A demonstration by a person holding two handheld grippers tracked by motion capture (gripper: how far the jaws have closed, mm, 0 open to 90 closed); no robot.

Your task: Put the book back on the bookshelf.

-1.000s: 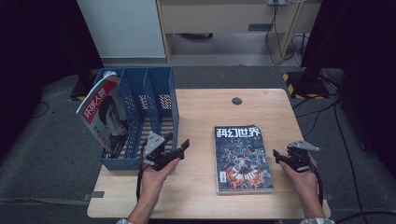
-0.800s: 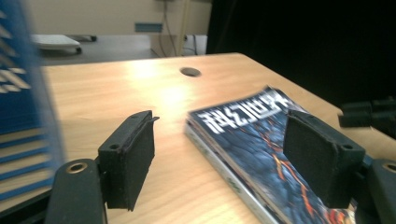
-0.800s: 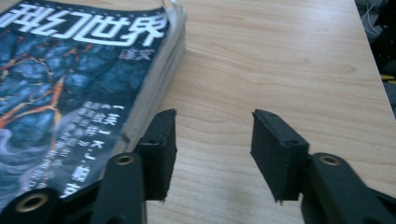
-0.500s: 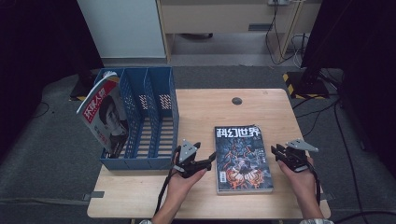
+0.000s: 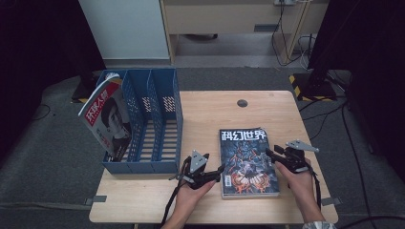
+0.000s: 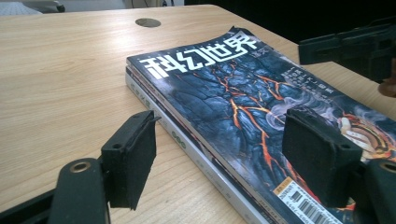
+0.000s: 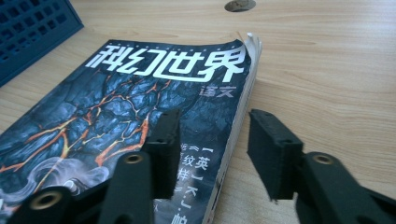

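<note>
Magazine (image 5: 248,161) lies flat on the right half of the table (image 5: 210,112), dark cover up, on top of a second magazine (image 6: 187,149) whose edge shows underneath. Left gripper (image 5: 212,172) sits low at the stack's near-left corner, jaws spread, one pad on the bare wood side and one over the cover, not pressing anything. Right gripper (image 5: 271,155) is at the stack's right edge; its jaws have just been opening and straddle the page edge with a gap on both sides, no grip. Blue file rack (image 5: 143,124) stands at the table's left, well apart, with another magazine (image 5: 106,119) leaning in its left slot
</note>
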